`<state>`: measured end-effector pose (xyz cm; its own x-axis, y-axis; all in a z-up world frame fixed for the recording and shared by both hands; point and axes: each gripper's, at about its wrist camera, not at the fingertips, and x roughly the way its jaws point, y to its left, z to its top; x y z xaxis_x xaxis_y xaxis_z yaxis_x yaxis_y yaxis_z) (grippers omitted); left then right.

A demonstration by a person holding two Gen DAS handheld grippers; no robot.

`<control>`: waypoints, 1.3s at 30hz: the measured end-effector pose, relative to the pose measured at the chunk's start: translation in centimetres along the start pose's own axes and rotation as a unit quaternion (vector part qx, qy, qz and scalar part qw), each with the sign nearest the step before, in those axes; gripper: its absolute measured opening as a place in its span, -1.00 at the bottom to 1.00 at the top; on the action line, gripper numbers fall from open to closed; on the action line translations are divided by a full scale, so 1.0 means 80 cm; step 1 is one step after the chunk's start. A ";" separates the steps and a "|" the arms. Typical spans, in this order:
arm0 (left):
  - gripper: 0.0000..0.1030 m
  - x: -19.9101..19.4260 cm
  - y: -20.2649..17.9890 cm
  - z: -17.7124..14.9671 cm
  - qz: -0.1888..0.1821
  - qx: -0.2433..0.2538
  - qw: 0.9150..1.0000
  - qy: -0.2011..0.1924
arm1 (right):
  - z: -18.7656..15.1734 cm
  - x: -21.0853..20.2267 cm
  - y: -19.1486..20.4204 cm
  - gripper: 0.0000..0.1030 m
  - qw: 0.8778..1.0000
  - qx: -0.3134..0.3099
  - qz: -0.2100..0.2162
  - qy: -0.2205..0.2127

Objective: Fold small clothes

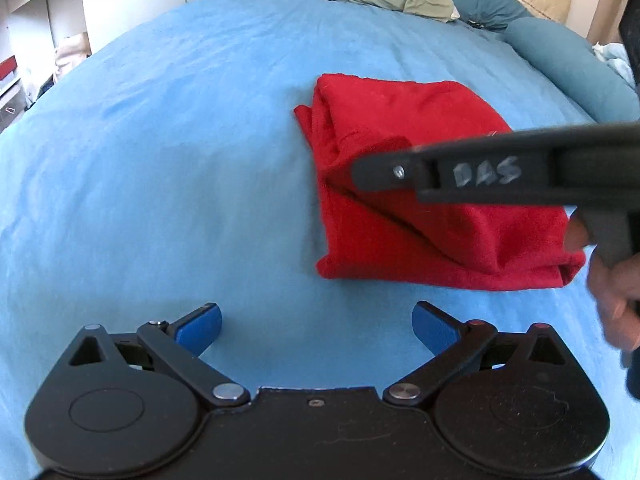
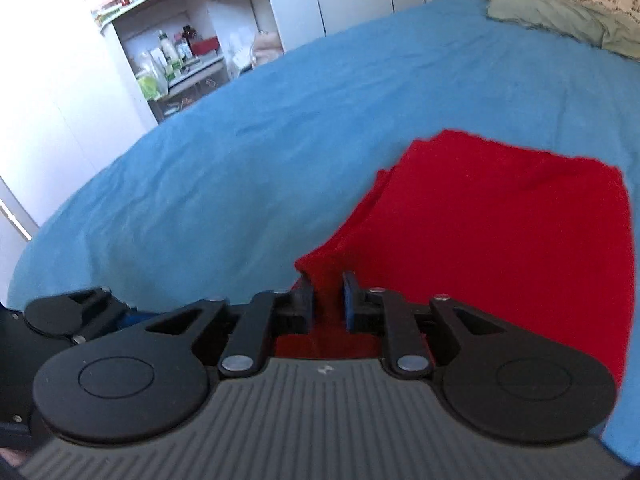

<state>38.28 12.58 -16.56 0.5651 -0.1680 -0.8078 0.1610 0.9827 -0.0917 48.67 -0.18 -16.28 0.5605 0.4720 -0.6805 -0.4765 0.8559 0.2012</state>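
A: First, the left wrist view. Our left gripper hovers over the blue bedsheet with jaws spread wide, holding nothing. The red garment lies ahead and to the right, folded into a rough rectangle, layered edges showing on its left side.

B: Next, the right wrist view. Our right gripper has jaws nearly together, pinching the garment's near corner. We judge a fold is in progress: we should lift that corner low, carry it straight across, and align the edges before letting go.

A: Surface check: soft knit, uniform red, mildly creased.
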 end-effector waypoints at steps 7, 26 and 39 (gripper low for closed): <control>1.00 -0.036 -0.009 0.002 -0.020 -0.001 0.999 -0.035 | 0.009 -0.108 -0.031 0.89 0.994 0.025 -0.027 -0.101; 1.00 -0.001 -0.003 0.041 0.072 -0.026 0.995 -0.059 | -0.163 -0.094 -0.103 0.71 0.958 0.075 -0.271 -0.060; 0.91 0.001 0.021 0.017 0.059 -0.033 0.997 -0.024 | -0.173 -0.123 -0.129 0.72 0.972 0.072 -0.221 -0.044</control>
<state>39.69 14.10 -15.99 0.6149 -0.0534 -0.7868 0.0386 0.9985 -0.0376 38.66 -16.62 -21.40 0.7478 0.0633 -0.6609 -0.0807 0.9967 0.0041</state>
